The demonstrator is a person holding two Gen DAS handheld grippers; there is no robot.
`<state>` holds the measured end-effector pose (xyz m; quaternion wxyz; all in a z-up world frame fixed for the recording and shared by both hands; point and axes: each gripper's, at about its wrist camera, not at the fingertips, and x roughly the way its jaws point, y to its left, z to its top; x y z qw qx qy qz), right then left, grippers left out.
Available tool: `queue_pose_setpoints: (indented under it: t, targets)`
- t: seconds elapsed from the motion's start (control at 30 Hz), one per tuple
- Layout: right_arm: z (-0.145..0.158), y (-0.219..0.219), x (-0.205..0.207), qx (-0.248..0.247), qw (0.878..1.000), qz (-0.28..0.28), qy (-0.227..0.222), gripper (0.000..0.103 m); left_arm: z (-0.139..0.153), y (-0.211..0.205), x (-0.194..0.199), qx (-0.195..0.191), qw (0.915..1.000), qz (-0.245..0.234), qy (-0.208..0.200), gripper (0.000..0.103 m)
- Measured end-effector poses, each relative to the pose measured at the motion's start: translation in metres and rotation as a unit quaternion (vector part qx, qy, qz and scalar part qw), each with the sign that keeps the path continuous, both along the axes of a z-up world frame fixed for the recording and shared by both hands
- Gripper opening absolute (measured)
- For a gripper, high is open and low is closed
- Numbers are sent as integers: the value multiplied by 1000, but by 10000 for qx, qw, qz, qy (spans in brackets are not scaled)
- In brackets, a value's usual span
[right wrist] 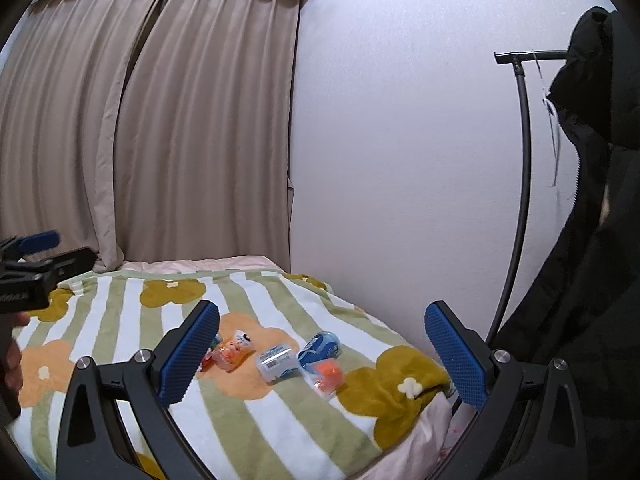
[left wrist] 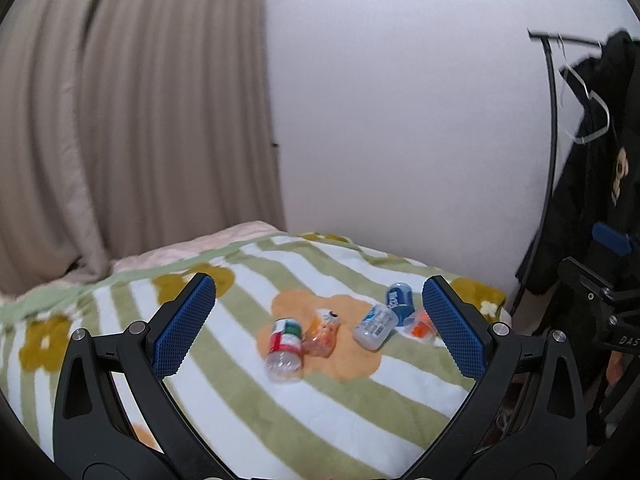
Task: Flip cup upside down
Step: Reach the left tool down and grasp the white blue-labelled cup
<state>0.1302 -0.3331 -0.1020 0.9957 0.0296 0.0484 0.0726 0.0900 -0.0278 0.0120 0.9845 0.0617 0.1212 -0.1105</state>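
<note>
Five small plastic cups lie tipped on a striped floral blanket point(left wrist: 224, 364): a red-and-green cup point(left wrist: 285, 346), a peach cup point(left wrist: 322, 332), a pale blue-labelled cup point(left wrist: 375, 325), a dark blue cup point(left wrist: 400, 299) and a clear cup point(left wrist: 420, 326) showing orange inside. The left gripper point(left wrist: 320, 328) and the right gripper point(right wrist: 322, 354) hover with jaws wide apart, holding nothing. From the right wrist, at nine o'clock, the red-and-green cup hides behind a finger.

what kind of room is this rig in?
Most likely a bedroom at home: a bed under a striped floral blanket, floor-length beige curtains, and a garment rack hung with a dark coat.
</note>
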Motion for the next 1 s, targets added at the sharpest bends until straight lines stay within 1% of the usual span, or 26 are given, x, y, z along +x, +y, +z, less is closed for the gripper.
queue_pose_setpoints:
  t: [0.1, 0.13, 0.2, 0.27, 0.33, 0.4, 0.47, 0.57, 0.63, 0.7, 0.8, 0.83, 0.9, 1.0]
  targets:
    - [-6, -1, 25, -31, 9999, 87, 137, 103, -10, -22, 42, 269, 9981, -448, 320, 103]
    - [-8, -1, 31, -34, 9998, 106, 181, 103, -17, -34, 60, 468, 9957, -641, 488, 103]
    - [-15, -1, 46, -79, 9995, 122, 294, 103, -34, -50, 86, 772, 9899, -903, 771, 103]
    - [-24, -1, 56, -94, 9991, 130, 384, 103, -58, -73, 119, 1207, 9795, -1168, 1113, 103]
    - [-34, -4, 65, -49, 9988, 127, 479, 103, -86, -91, 150, 1587, 9674, -1311, 1478, 103]
    - [-43, -8, 72, -15, 9983, 102, 570, 103, -115, -105, 181, 1824, 9546, -1417, 1878, 103]
    - [-49, -10, 79, -28, 9979, 52, 652, 103, -142, -115, 206, 1973, 9419, -1486, 2277, 103]
    - [-60, -14, 88, -8, 9971, 33, 766, 103, -172, -128, 239, 2140, 9243, -1535, 2762, 102]
    - [-66, -18, 91, 22, 9967, 5, 815, 103, -183, -137, 255, 2346, 9152, -1512, 2906, 100]
    - [-70, -21, 95, 49, 9963, 19, 860, 103, -192, -145, 269, 2497, 9038, -1580, 3096, 96]
    - [-79, -20, 104, -7, 9951, 43, 988, 103, -201, -151, 285, 2553, 8931, -1639, 3322, 91]
    - [-82, -19, 108, -12, 9947, 61, 1029, 103, -203, -153, 288, 2575, 8907, -1641, 3368, 91]
    - [-88, -17, 112, 9, 9938, 121, 1102, 103, -211, -155, 293, 2620, 8846, -1666, 3480, 82]
    - [-94, -13, 115, 20, 9925, 218, 1206, 103, -222, -156, 297, 2678, 8776, -1655, 3616, 72]
